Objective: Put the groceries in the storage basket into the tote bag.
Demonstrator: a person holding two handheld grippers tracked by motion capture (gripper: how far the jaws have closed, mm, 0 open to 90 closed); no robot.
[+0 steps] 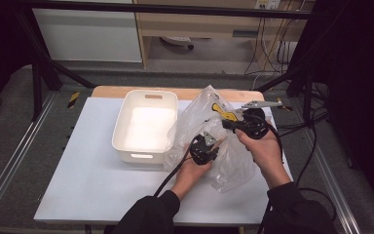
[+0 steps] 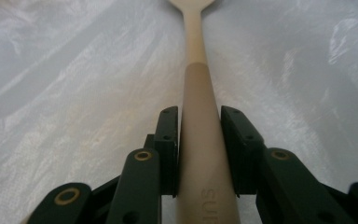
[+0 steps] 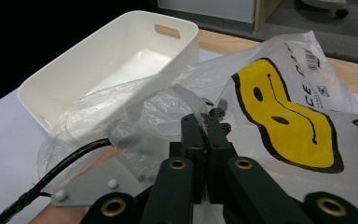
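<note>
Both forearms reach in from the near edge. The left hand-held gripper point(image 2: 199, 144) clamps a wooden spoon point(image 2: 200, 140) inside the plastic bag point(image 3: 279, 121); the right hand-held gripper point(image 3: 205, 128) pinches the bag's edge, right of the white bin point(image 1: 146, 122).

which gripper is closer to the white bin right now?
Left. The left gripper, jaws shut on a wooden spoon inside the plastic bag, sits just right of the white bin. The right gripper, pinching the bag's edge, is farther right.
</note>
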